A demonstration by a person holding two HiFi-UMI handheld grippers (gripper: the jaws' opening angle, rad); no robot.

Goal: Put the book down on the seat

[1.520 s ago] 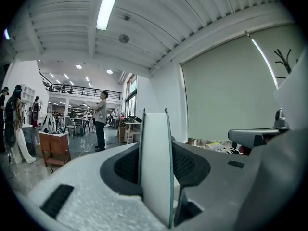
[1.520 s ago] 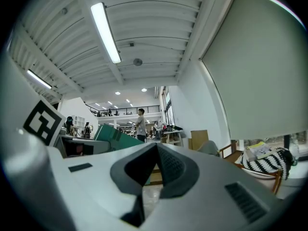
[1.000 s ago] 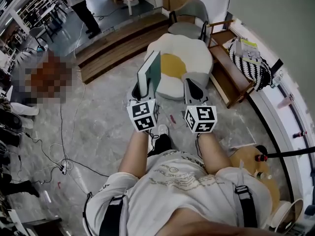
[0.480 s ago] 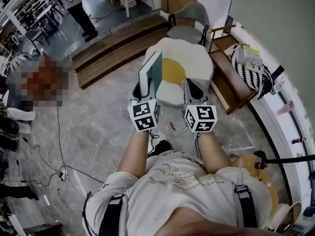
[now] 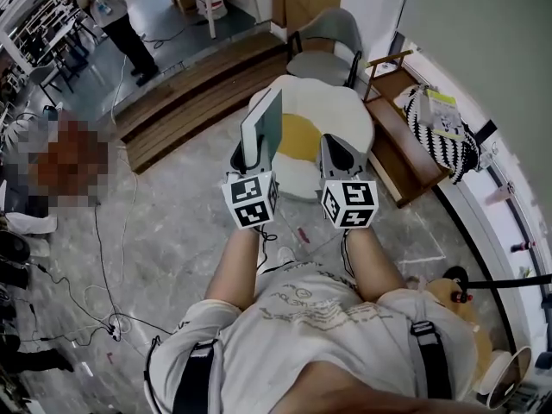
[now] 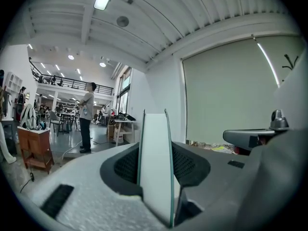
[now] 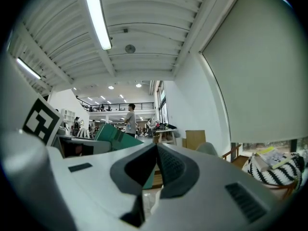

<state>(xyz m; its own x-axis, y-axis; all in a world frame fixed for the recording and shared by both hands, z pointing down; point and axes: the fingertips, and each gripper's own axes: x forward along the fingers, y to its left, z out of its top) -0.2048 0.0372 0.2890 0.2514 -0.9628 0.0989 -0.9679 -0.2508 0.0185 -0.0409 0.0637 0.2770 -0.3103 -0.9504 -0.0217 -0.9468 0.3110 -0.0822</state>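
My left gripper (image 5: 251, 157) is shut on a thin book (image 5: 262, 128) with a teal cover and white page edges, held upright on its edge. In the left gripper view the book (image 6: 155, 162) stands between the two dark pads (image 6: 126, 166) of that gripper (image 6: 155, 174). My right gripper (image 5: 337, 156) hovers beside it, shut and empty; its jaws (image 7: 156, 148) meet at the tips, and the teal book (image 7: 113, 133) shows to their left. Just beyond both grippers is the seat (image 5: 341, 110), a white flower-shaped pouf with a yellow centre.
A grey chair (image 5: 324, 48) stands behind the pouf. A wooden bench (image 5: 398, 136) at the right carries a black-and-white striped bag (image 5: 440, 128). Wooden steps (image 5: 194, 89) run at the left, cables (image 5: 102, 257) lie on the floor, and a person (image 5: 108, 15) stands far back.
The pouf and the floor have slid a little down and nearer in the head view. Both grippers keep their pose, and the book stays held upright.
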